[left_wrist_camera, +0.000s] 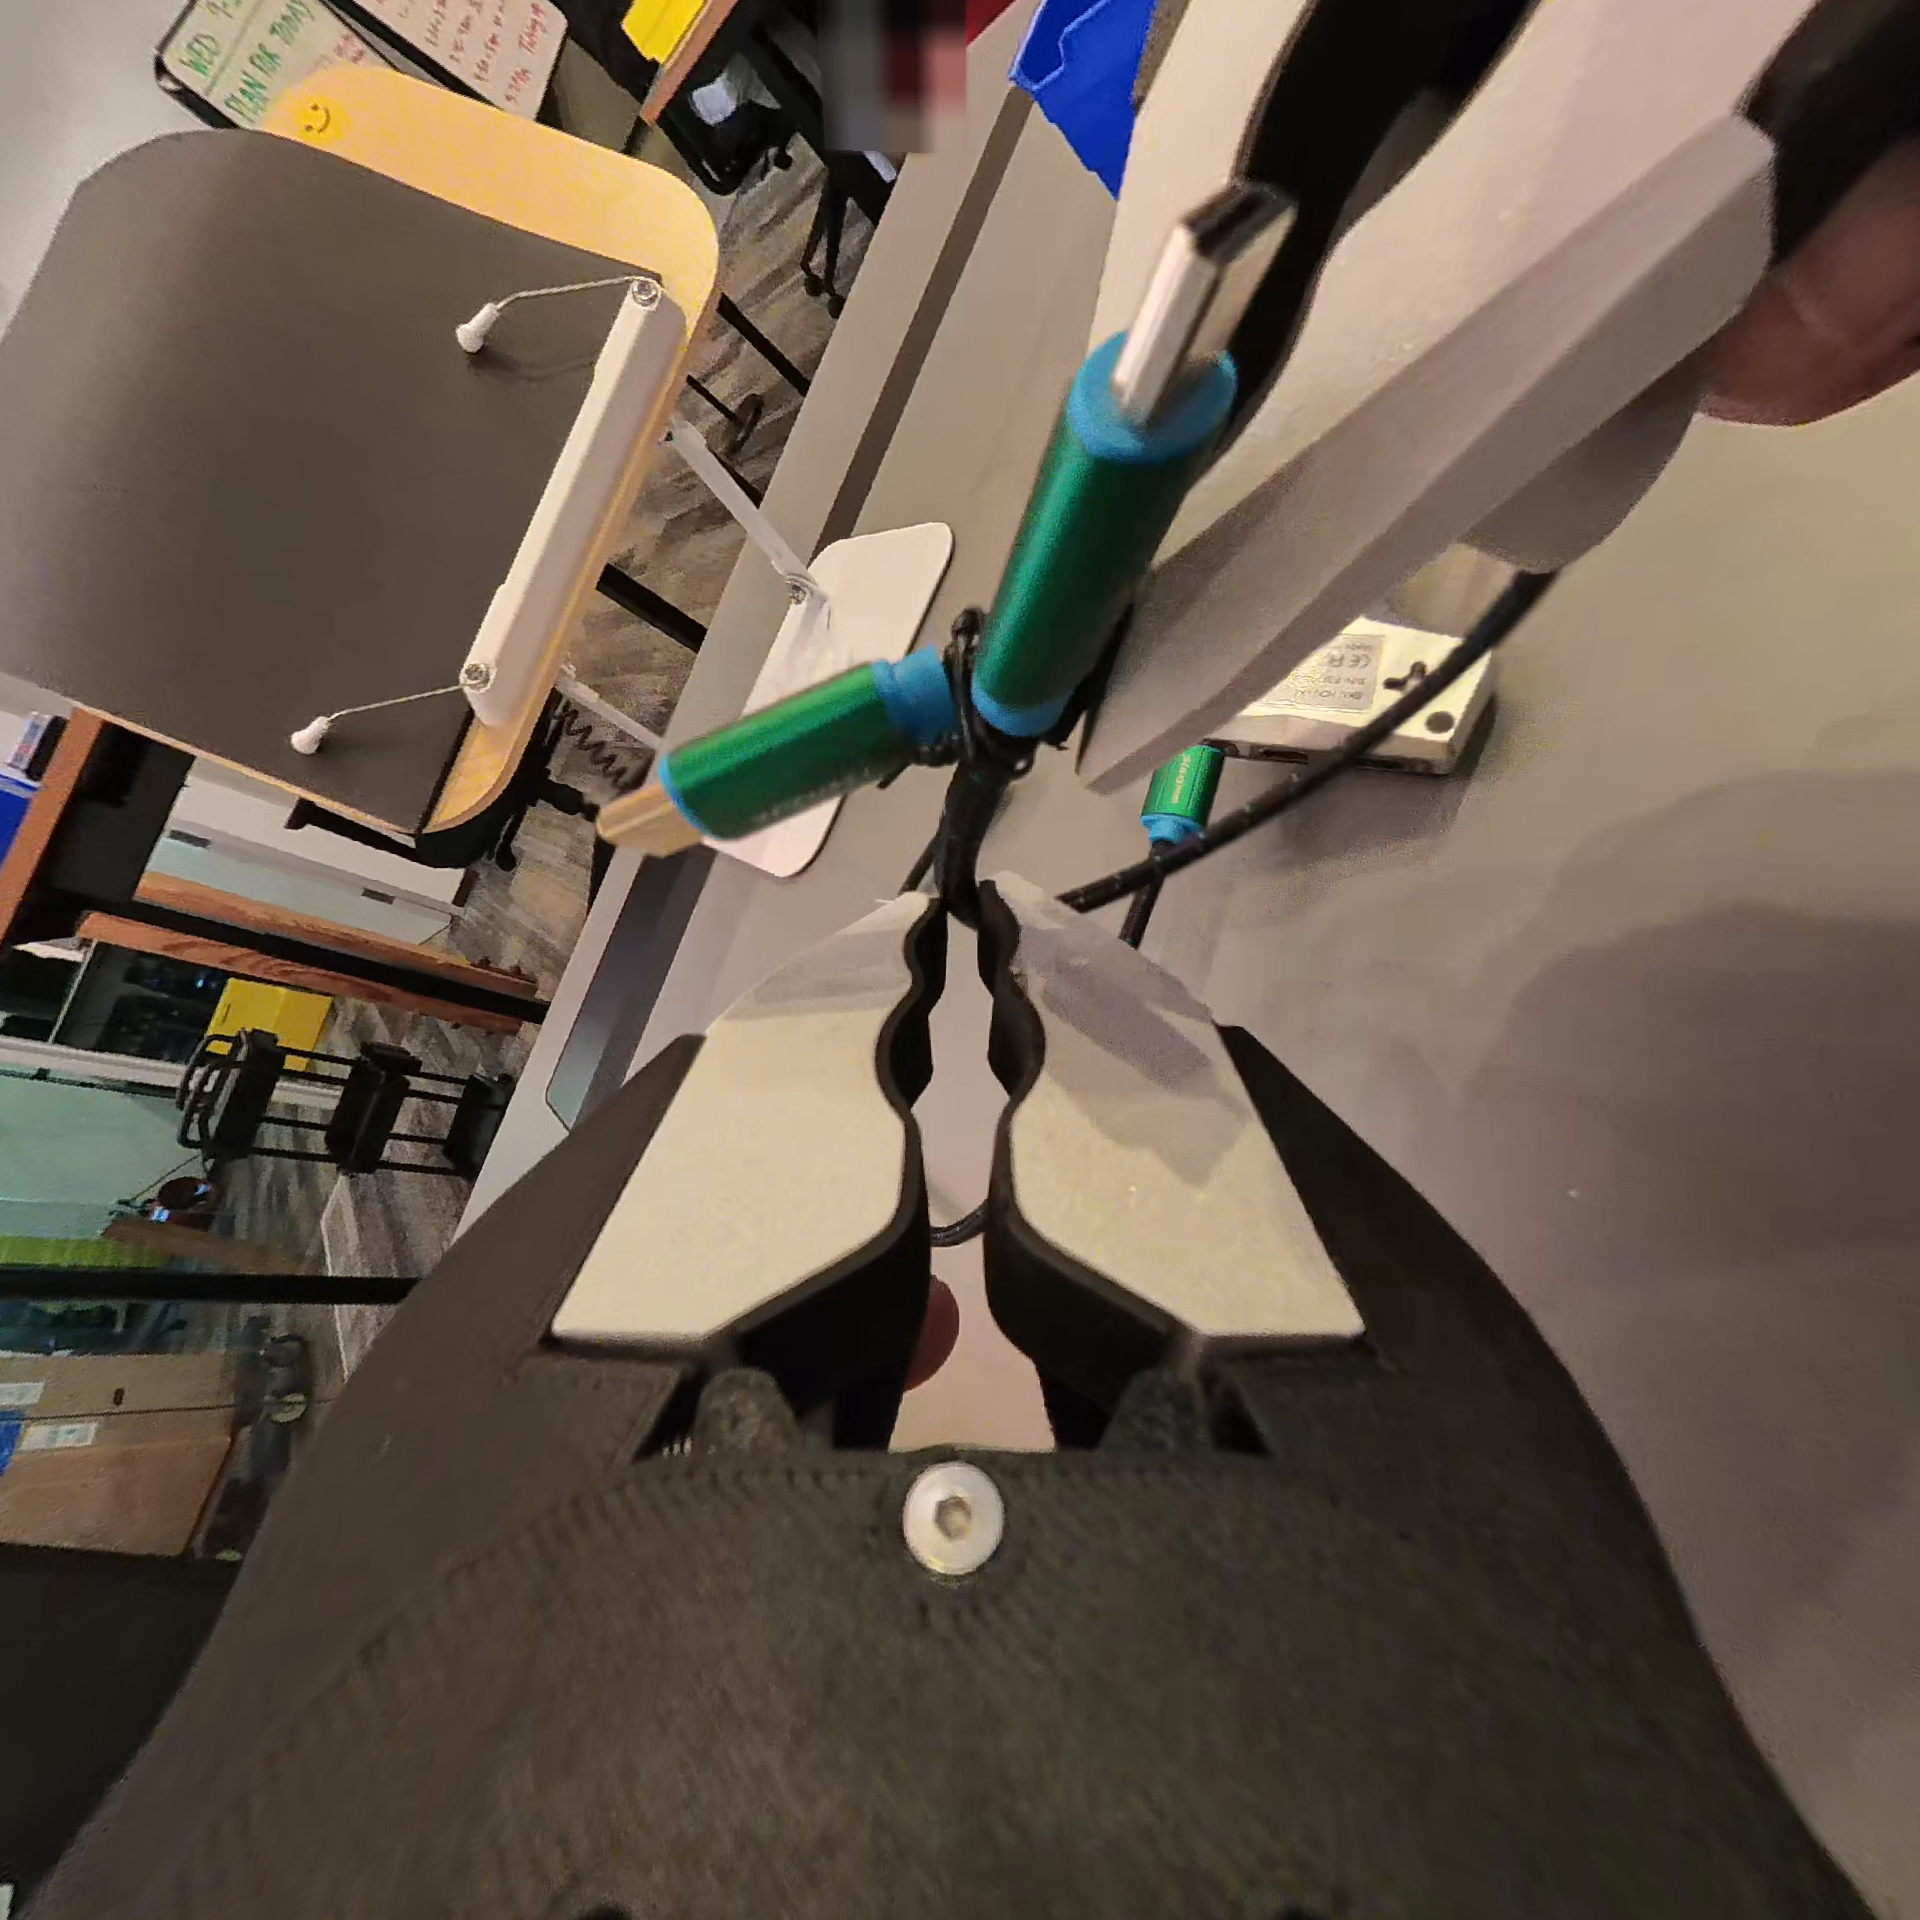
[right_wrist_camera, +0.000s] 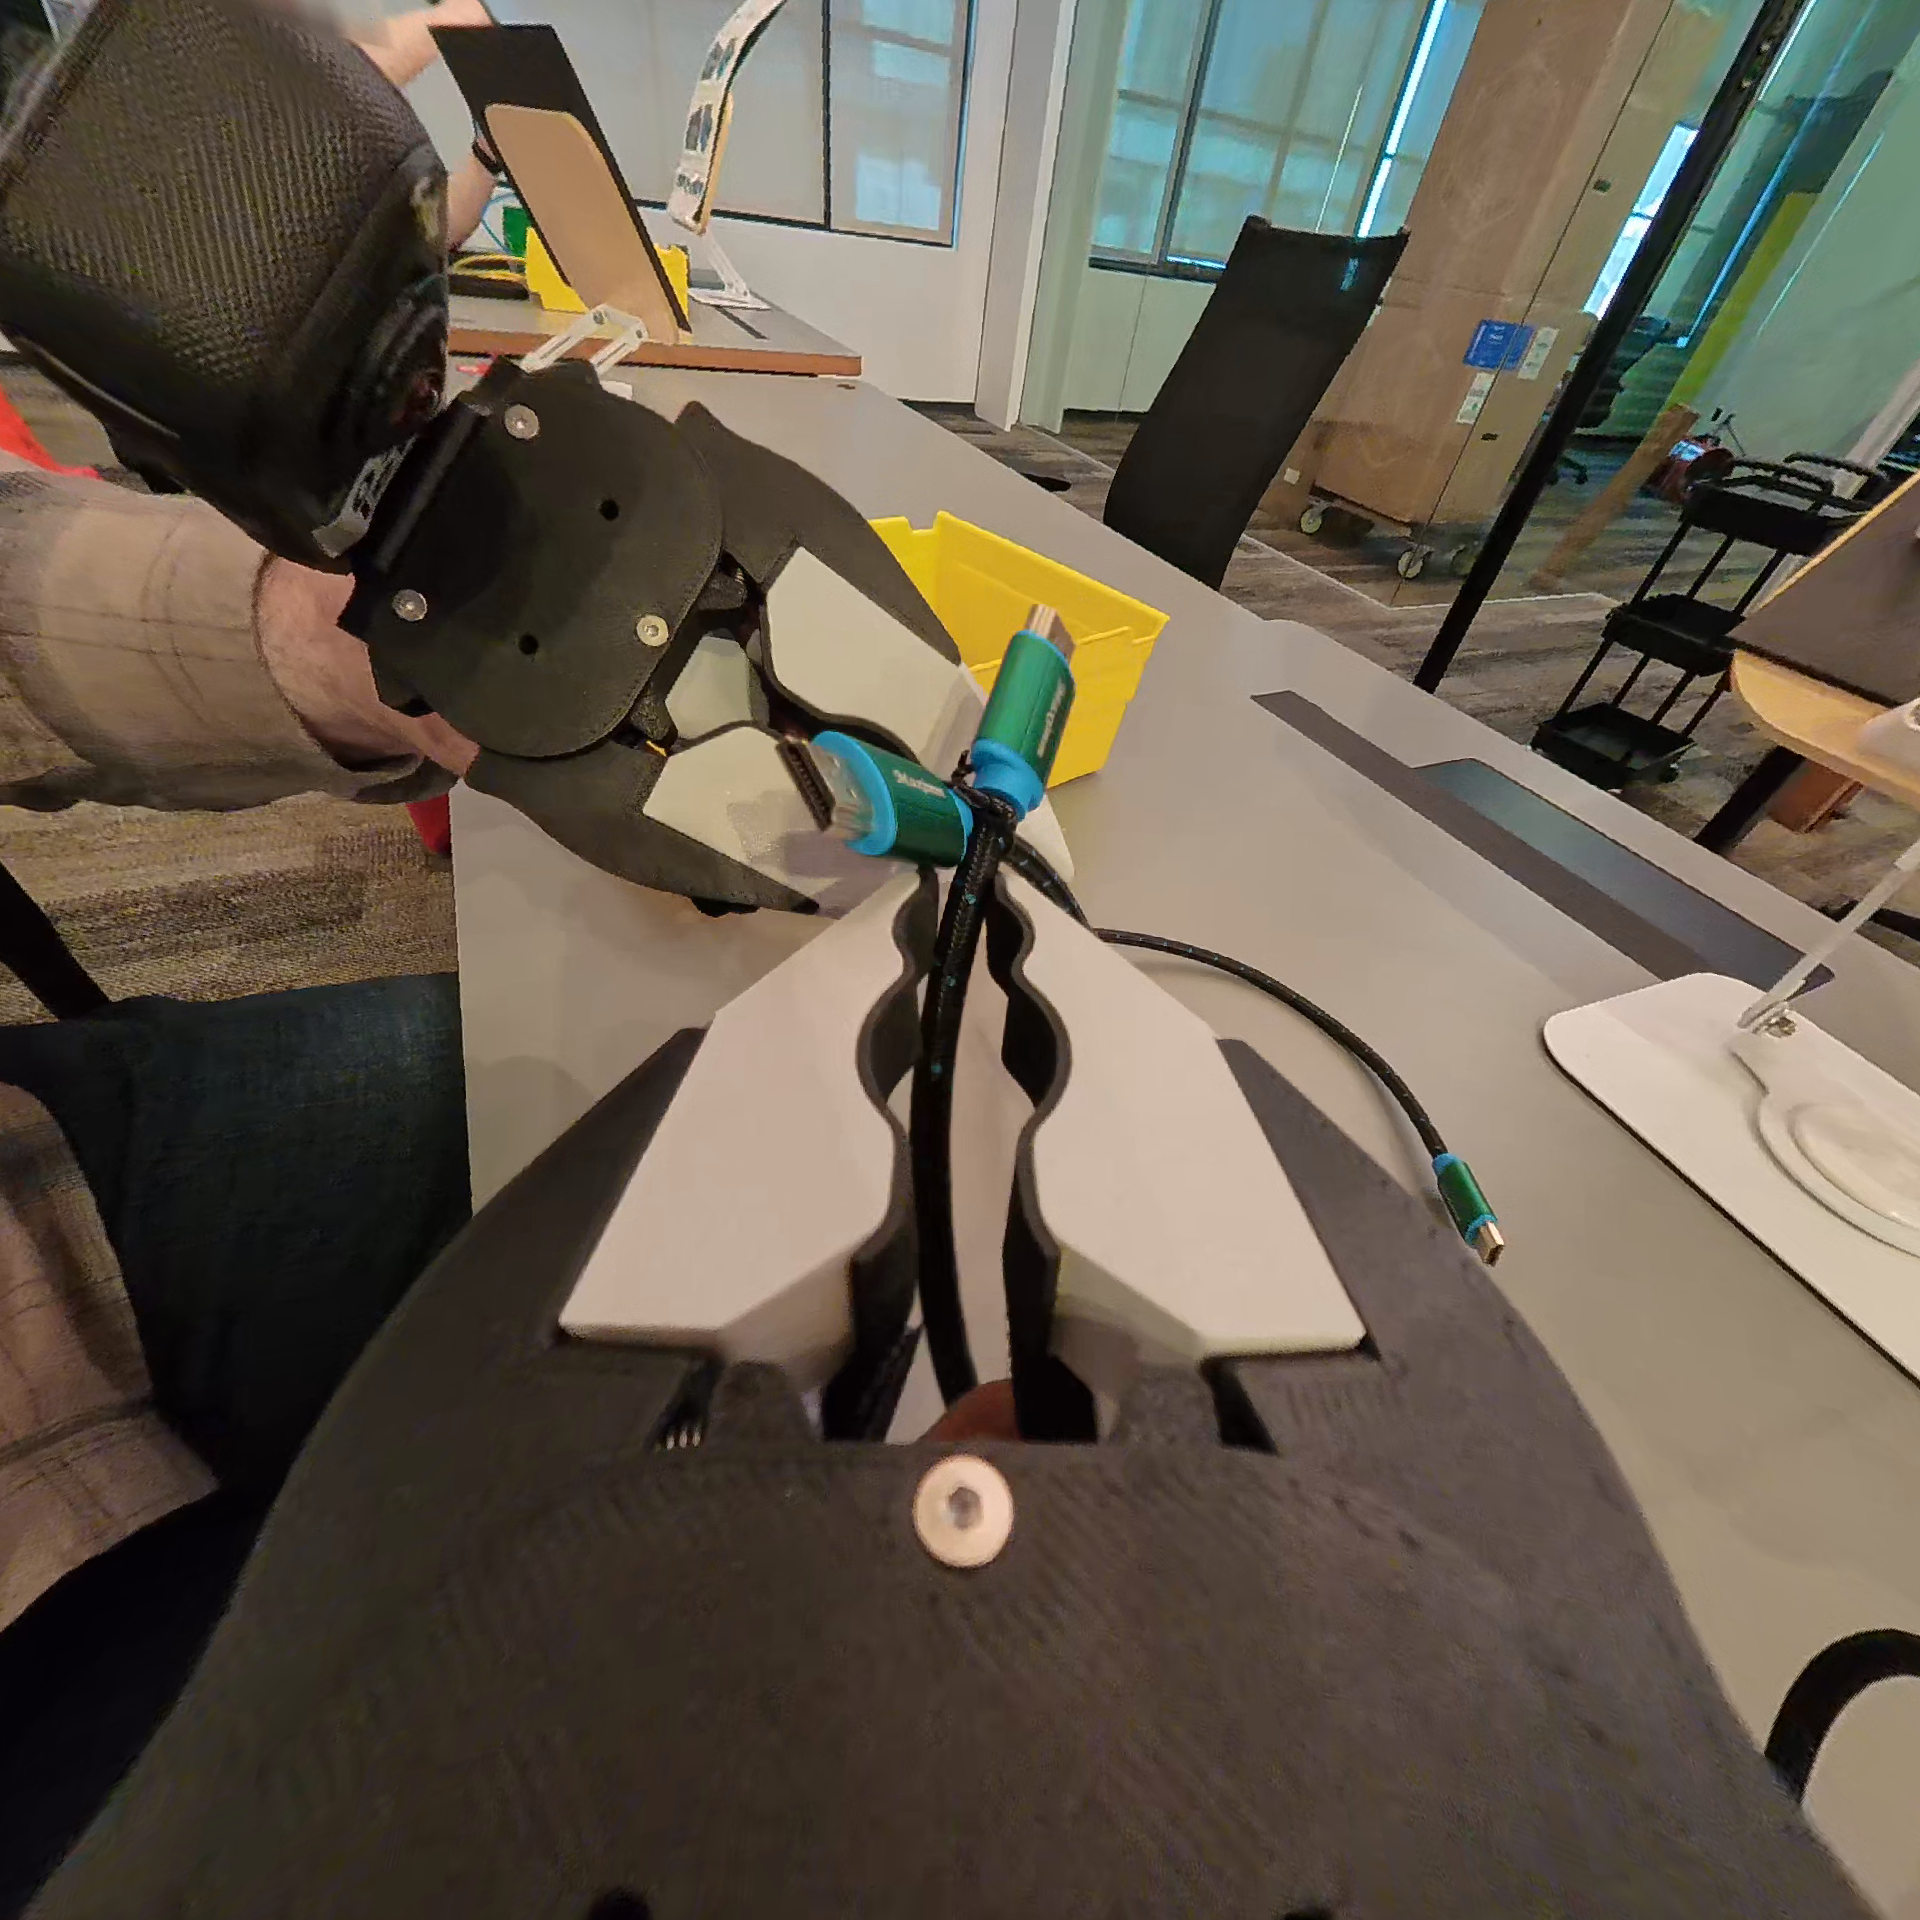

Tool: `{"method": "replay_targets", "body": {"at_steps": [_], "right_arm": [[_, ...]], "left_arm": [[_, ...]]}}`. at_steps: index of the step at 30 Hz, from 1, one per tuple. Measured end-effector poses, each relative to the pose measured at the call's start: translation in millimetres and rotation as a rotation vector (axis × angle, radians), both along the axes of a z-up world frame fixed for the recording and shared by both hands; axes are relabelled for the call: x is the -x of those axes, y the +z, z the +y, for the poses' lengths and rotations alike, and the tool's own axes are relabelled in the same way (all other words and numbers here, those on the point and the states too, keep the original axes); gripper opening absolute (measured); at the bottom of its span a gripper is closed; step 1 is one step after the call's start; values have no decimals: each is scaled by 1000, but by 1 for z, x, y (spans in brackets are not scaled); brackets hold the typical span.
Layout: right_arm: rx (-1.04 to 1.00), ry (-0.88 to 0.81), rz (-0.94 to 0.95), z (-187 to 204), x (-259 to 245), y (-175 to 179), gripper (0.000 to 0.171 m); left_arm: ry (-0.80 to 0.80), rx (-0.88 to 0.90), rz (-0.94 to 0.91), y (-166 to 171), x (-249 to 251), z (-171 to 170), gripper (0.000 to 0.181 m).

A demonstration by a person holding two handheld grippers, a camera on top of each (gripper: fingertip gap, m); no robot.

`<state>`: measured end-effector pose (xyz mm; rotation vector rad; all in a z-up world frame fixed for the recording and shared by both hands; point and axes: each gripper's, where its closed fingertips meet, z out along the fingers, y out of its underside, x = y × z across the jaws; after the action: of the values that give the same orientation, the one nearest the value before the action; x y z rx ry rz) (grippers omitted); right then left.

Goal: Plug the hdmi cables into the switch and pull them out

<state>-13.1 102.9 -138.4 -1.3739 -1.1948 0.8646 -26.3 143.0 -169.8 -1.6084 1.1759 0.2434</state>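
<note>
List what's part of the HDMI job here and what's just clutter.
In the job: HDMI cables, switch, left gripper and right gripper, both shut on the cables.
Lying about: yellow bin, white stand base, black chair.

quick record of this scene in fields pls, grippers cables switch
left gripper: shut on cables, just behind the plugs
right gripper: shut on the same cables, which run along its gap
plugs: two green ones, unplugged, held in the air and splayed apart
switch: silver box on the table; a third green plug at its edge
loose plug: lying free on the table
yellow bin: behind the grippers
</note>
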Motion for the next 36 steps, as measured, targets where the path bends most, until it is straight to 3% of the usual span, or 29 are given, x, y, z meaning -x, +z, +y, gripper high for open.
{"method": "replay_targets", "body": {"at_steps": [8, 23, 28, 36], "right_arm": [[-11, -3, -22, 4, -3, -7, 3], [-44, 124, -156, -13, 1, -36, 4], [-82, 166, -221, -22, 3, -46, 3], [-78, 129, -213, -12, -1, -46, 6]], "left_arm": [[-56, 37, 12, 0, 8, -3, 6], [-267, 95, 29, 17, 11, -33, 36], [-346, 116, 136, -4, 1, -48, 19], [-343, 122, 162, -6, 0, -48, 15]]}}
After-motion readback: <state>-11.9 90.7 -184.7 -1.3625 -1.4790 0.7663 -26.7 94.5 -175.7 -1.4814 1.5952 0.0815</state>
